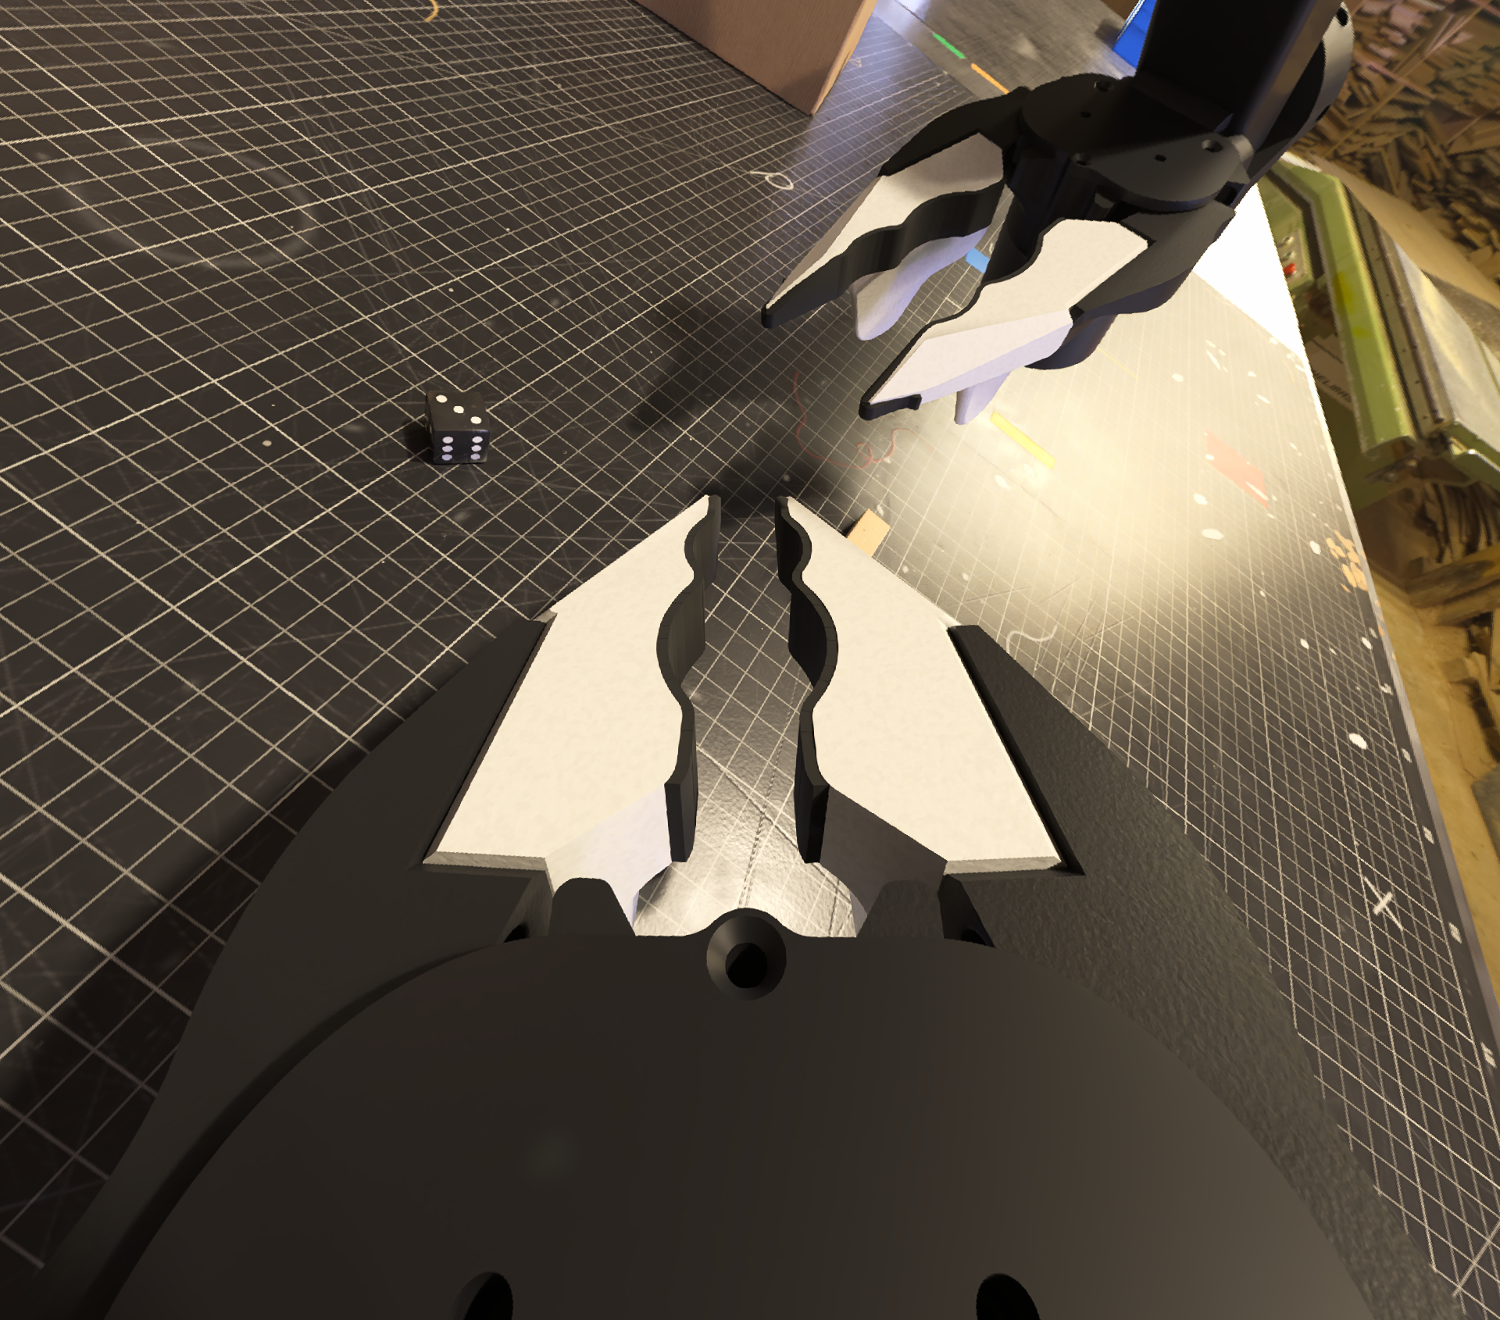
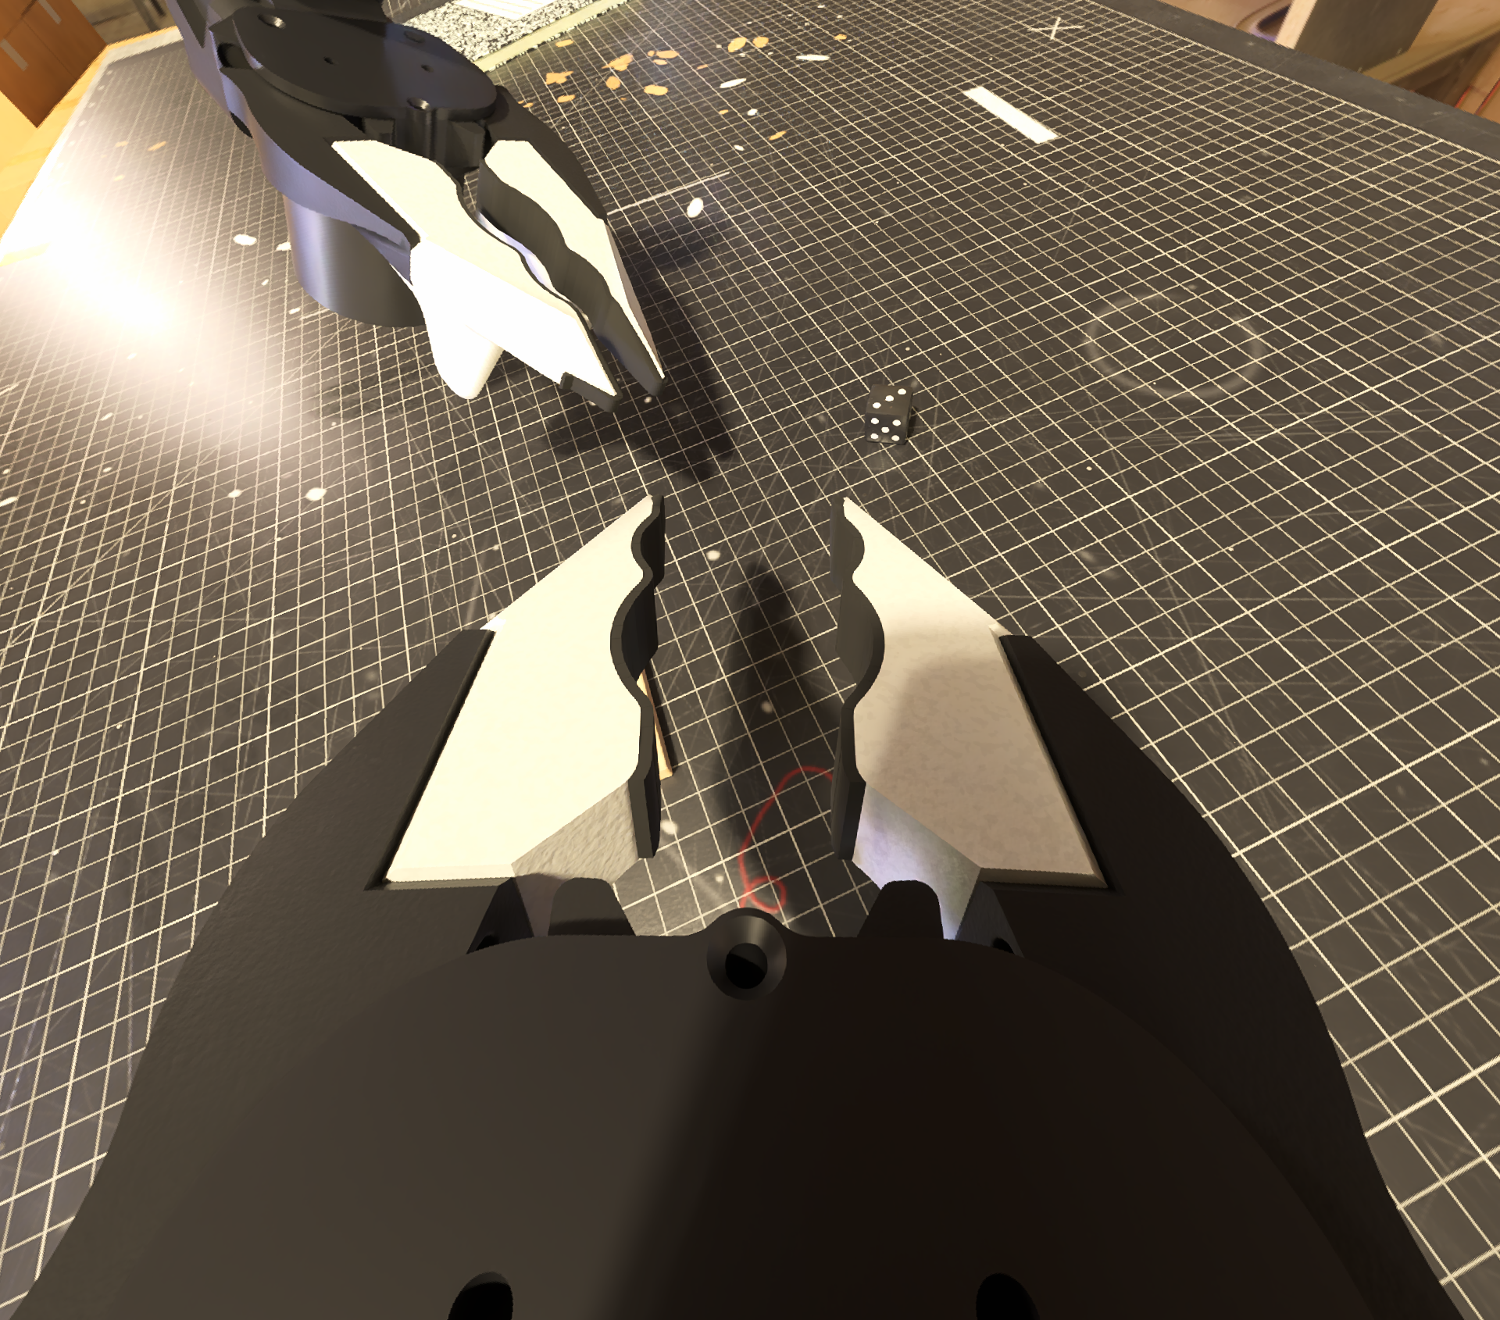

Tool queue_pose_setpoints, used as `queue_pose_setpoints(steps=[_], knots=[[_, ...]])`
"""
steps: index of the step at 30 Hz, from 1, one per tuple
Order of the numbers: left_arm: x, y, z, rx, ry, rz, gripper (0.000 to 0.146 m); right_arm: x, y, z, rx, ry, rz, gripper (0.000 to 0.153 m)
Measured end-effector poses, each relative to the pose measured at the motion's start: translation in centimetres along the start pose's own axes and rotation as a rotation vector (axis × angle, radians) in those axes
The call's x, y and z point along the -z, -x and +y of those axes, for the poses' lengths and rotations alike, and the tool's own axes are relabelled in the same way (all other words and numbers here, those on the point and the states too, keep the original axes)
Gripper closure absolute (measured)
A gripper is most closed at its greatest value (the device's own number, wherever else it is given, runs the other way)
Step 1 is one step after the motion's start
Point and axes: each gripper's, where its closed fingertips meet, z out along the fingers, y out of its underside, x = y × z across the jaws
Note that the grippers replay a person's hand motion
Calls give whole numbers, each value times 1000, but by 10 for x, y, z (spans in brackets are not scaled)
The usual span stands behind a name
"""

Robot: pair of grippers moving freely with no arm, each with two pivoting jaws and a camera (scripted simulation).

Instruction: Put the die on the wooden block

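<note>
My left gripper point(image 1: 747, 510) hovers above the gridded desk point(image 1: 243, 226), fingers point(image 1: 625, 672) set to a narrow gap, nothing between them. My right gripper point(image 2: 747, 510) has its fingers point(image 2: 560, 705) spread wide and empty. The black die point(image 2: 889, 414) sits alone on the desk, ahead and to the right of the right gripper. A sliver of wooden block point(image 2: 659, 729) shows beside its left finger. A speckled notebook point(image 2: 528, 7) lies far back.

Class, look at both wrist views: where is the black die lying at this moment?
The die lies on the gridded cutting mat, held by neither tongs. In the left wrist view it is ahead and left of the tips; in the right wrist view, ahead and slightly right.
</note>
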Motion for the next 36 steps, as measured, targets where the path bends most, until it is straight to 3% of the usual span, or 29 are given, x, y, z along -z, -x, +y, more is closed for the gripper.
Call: queue_pose_setpoints(steps=[11, 22, 28, 33, 36], knots=[[1, 10, 4, -3, 24, -56, 133, 0, 0, 1, 7, 10, 3, 112], [17, 44, -2, 28, 25, -221, 135, -2, -5, 5, 24, 27, 32, 112], [48, 65, -22, -226, -29, -476, 141, -17, -18, 4, 41, 56, 146, 99], [39, 64, -9, -76, 19, -349, 138, -47, -32, 6, 77, 152, 256, 109], [41, 66, -8, -98, 21, -372, 138, -68, -39, -7, 31, 159, 281, 117]])
